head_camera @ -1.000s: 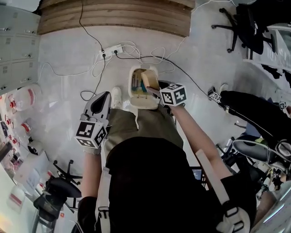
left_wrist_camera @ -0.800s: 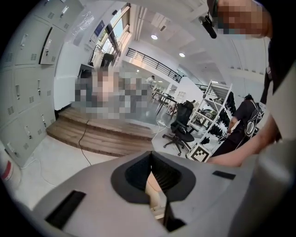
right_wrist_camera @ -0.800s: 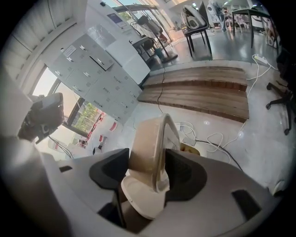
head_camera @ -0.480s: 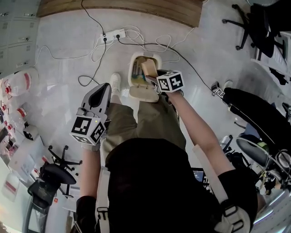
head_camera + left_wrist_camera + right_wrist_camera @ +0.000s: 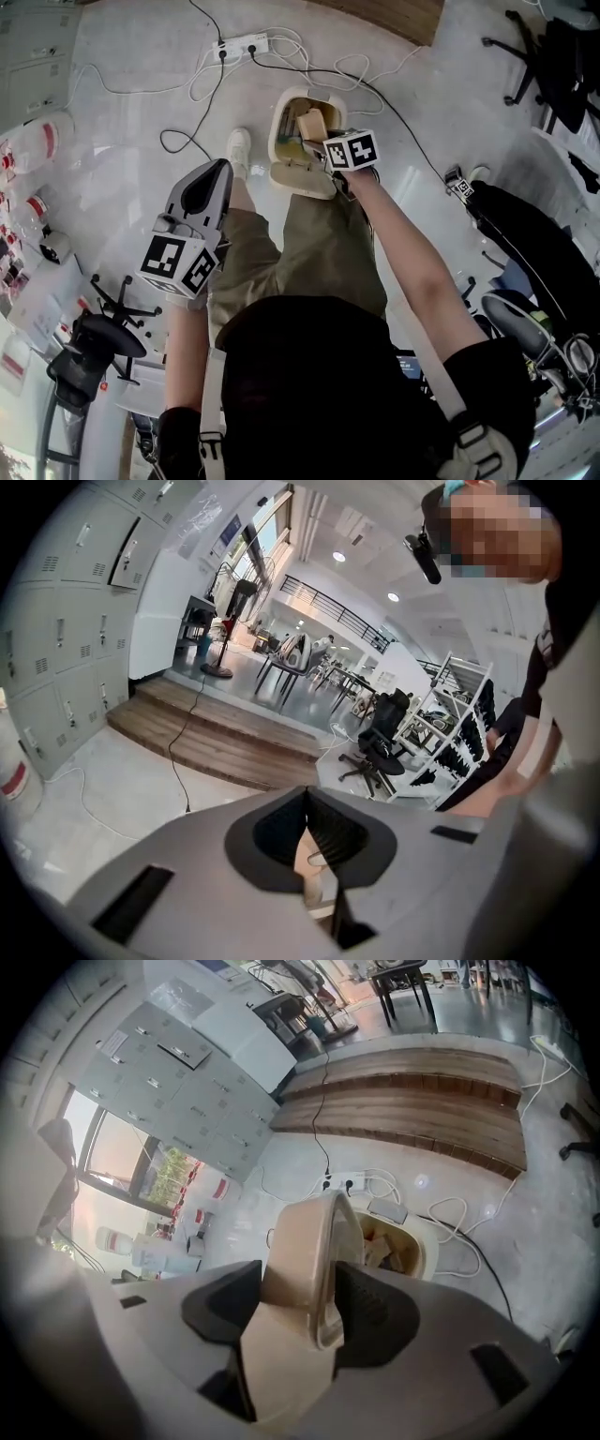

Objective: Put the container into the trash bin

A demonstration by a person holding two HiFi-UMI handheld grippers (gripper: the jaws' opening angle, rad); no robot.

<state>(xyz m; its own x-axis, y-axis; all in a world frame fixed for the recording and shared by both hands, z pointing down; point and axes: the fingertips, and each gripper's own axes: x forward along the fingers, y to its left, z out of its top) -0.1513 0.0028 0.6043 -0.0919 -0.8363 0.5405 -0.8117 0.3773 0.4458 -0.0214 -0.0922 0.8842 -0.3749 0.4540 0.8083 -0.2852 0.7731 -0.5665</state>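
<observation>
Pale floor, with cables and a power strip beyond the trash bin. My right gripper pinches the beige container just over the bin's open mouth. Release comes next, I judge: spread the jaws and let it drop. The bin already holds scraps. My left gripper is on the bin's near side, jaws pressed together, empty.

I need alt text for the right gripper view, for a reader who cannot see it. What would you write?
The right gripper is shut on a beige container, with an open cream trash bin just beyond it on the pale floor. Farther back are a white power strip with cables, wooden steps and grey lockers.
</observation>
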